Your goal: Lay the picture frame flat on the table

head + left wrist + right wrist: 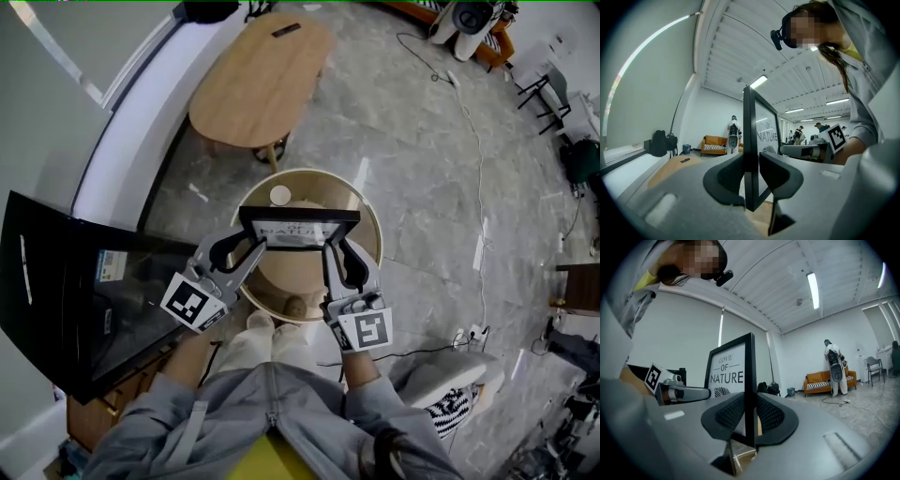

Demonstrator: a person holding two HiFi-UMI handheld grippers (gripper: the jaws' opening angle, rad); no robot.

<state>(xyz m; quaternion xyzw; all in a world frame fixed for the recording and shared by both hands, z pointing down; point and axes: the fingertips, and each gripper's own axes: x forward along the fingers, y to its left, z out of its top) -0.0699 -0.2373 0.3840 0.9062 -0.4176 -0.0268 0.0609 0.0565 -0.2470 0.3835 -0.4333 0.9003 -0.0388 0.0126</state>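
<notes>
Over the round table on marble floor, both tools grip the frame.

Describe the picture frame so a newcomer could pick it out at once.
Find the round wooden table on the grey stone floor, right in front of the person. Over it, the left tongs and right tongs clamp a picture frame by its sides. Unlike the small white cup nearby, it is black-rimmed and printed LOVE OF NATURE.
</notes>
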